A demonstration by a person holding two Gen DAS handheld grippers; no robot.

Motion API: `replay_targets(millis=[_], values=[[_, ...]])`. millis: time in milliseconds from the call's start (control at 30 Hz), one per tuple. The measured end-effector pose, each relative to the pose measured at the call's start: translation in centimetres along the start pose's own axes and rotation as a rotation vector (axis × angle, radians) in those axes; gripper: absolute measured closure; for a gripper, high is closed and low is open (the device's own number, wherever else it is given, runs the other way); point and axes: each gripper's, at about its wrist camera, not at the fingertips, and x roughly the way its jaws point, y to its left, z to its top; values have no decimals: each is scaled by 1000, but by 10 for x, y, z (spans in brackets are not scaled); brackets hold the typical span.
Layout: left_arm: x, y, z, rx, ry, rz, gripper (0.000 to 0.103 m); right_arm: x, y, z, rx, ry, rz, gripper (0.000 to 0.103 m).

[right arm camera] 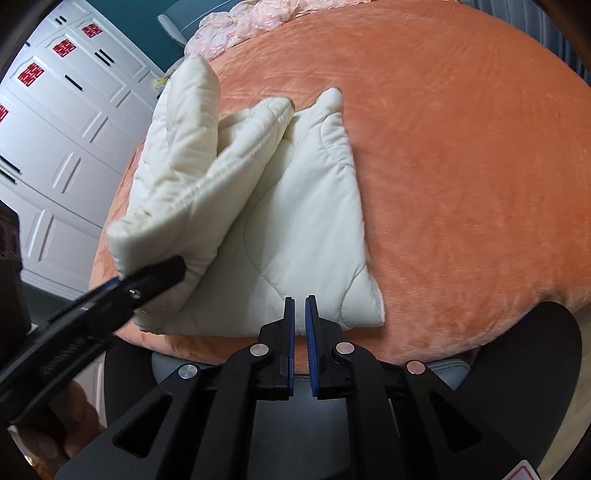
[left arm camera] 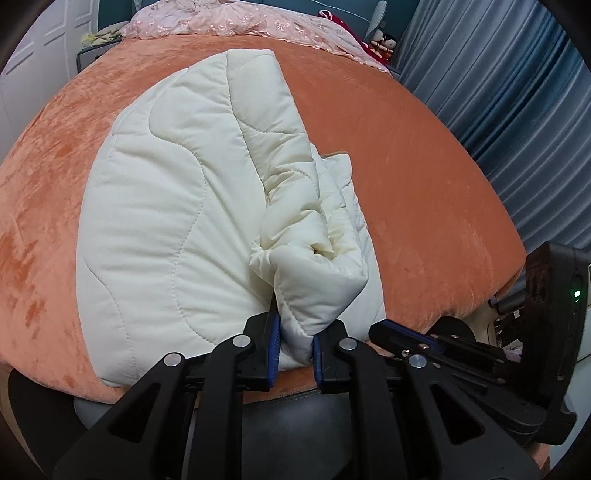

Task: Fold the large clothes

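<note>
One cream quilted garment [left arm camera: 155,206] lies folded on an orange bedspread [left arm camera: 424,184], near its front edge. The left gripper [left arm camera: 296,345] pinches a raised, bunched fold of it. The right gripper [right arm camera: 300,339], just beside, is nearly pressed together, holding nothing. One pink blanket [left arm camera: 236,18] lies behind.

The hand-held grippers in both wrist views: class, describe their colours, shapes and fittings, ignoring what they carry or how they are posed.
Each hand-held gripper, left and right, is matte black plastic with two flat parallel fingers faced with ribbed blue pads. Angular linkage arms with triangular cut-outs pivot on round silver pins. A small green light glows on the right unit's black body. No sleeves are visible.
</note>
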Motion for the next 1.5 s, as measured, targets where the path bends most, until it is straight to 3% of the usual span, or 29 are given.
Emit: replay_targets(millis=[233, 333, 400, 433, 467, 600, 767, 900, 1133, 1167, 1200, 1300, 1500], values=[[8, -7, -7, 26, 24, 38, 88, -9, -1, -3, 14, -17, -19, 94], [-20, -4, -5, 6, -15, 11, 73, -17, -2, -1, 23, -32, -12, 94], [-45, 1, 0, -25, -54, -45, 50, -25, -3, 2, 16, -50, -8, 90], [-59, 6, 3, -43, -86, -62, 47, -30, 0, 4, 13, -62, -6, 89], [-73, 12, 7, -62, -121, -67, 43, -34, 3, 7, 10, -77, 1, 87], [-111, 52, 24, -183, -227, -3, 39, -56, 22, 24, -35, -160, 43, 58], [-119, 114, 33, -356, -248, 98, 39, -63, 57, 51, -64, -208, 134, 45], [-111, 145, 30, -433, -223, 156, 39, -49, 80, 73, -70, -175, 162, 40], [-104, 176, 19, -490, -179, 178, 39, -3, 104, 88, -80, -31, 119, 43], [-103, 178, 18, -492, -175, 178, 39, 2, 105, 86, -91, -19, 106, 52], [-102, 179, 18, -494, -171, 175, 39, 5, 107, 86, -104, -13, 85, 68], [-101, 180, 20, -491, -167, 168, 39, 0, 107, 83, -131, -36, 68, 83], [-96, 164, 31, -442, -168, 148, 39, -33, 90, 73, -160, -134, 62, 88]])
